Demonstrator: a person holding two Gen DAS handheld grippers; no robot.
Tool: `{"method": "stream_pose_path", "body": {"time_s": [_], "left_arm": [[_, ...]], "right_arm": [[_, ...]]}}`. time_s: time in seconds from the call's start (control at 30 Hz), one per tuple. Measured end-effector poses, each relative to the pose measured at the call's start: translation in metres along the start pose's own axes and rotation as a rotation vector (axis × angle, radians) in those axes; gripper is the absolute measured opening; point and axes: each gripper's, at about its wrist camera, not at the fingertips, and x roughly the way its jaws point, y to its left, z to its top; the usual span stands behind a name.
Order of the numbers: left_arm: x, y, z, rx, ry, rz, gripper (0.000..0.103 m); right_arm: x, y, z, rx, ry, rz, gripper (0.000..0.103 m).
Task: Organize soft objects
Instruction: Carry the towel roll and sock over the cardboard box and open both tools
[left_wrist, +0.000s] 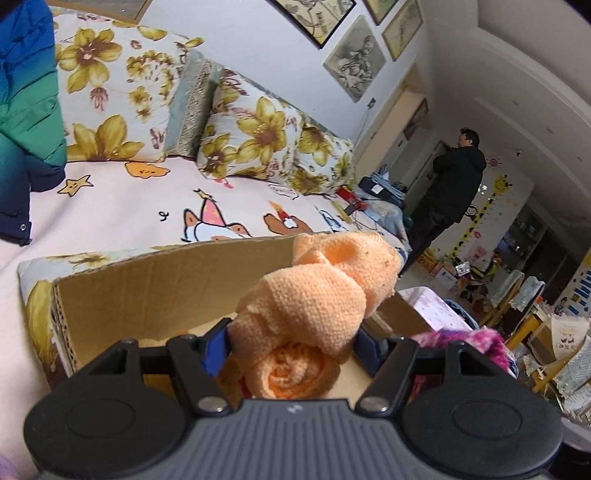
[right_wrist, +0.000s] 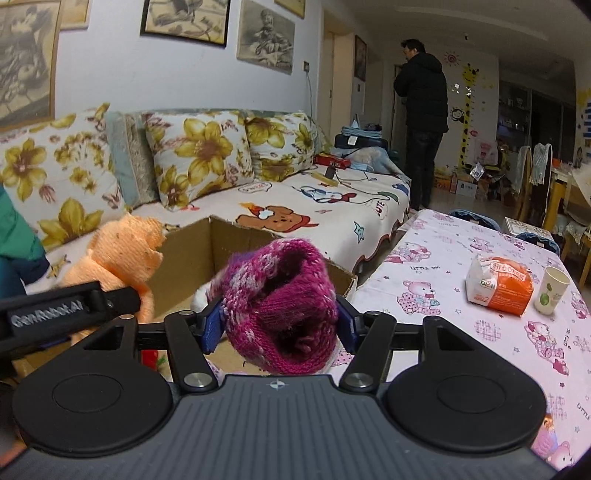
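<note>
Cardboard box (right_wrist: 192, 254) below both; left hand-held gripper (left_wrist: 291, 343) clamps orange knit roll (left_wrist: 306, 306), right hand-held gripper (right_wrist: 279, 325) clamps magenta knit hat (right_wrist: 280, 302).

Sofa (right_wrist: 332, 218) bears cardboard box (right_wrist: 192, 251); table (right_wrist: 443, 266) bears cup (right_wrist: 552, 290)

Open brown cardboard box (right_wrist: 192, 254) floor hidden behind magenta knitted hat (right_wrist: 280, 306), blue-green puffer jacket (left_wrist: 26, 103) cut off at left edge, orange snack packet (right_wrist: 498, 286) print unreadable, far shelves blurred

home living room | sofa (right_wrist: 332, 206) | floral cushions (right_wrist: 199, 155) | framed pictures (right_wrist: 184, 18)
</note>
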Motion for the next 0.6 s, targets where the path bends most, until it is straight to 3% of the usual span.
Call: {"method": "stream_pose_path", "body": {"time_s": [0.13, 0.27, 0.47, 0.6], "left_arm": [[0.001, 0.001, 0.001, -0.009, 0.009, 0.012, 0.070], [0.000, -0.001, 0.001, 0.003, 0.008, 0.014, 0.077], [-0.004, -0.006, 0.001, 0.037, -0.035, 0.015, 0.091], [-0.004, -0.006, 0.001, 0.048, -0.043, 0.015, 0.092]], "right_arm": [[0.003, -0.002, -0.001, 0.006, 0.000, 0.004, 0.094], [-0.006, -0.002, -0.002, 0.017, -0.019, 0.015, 0.100], [-0.018, -0.009, -0.003, 0.074, -0.054, 0.007, 0.101], [-0.026, -0.013, -0.002, 0.118, -0.079, -0.013, 0.101]]}}
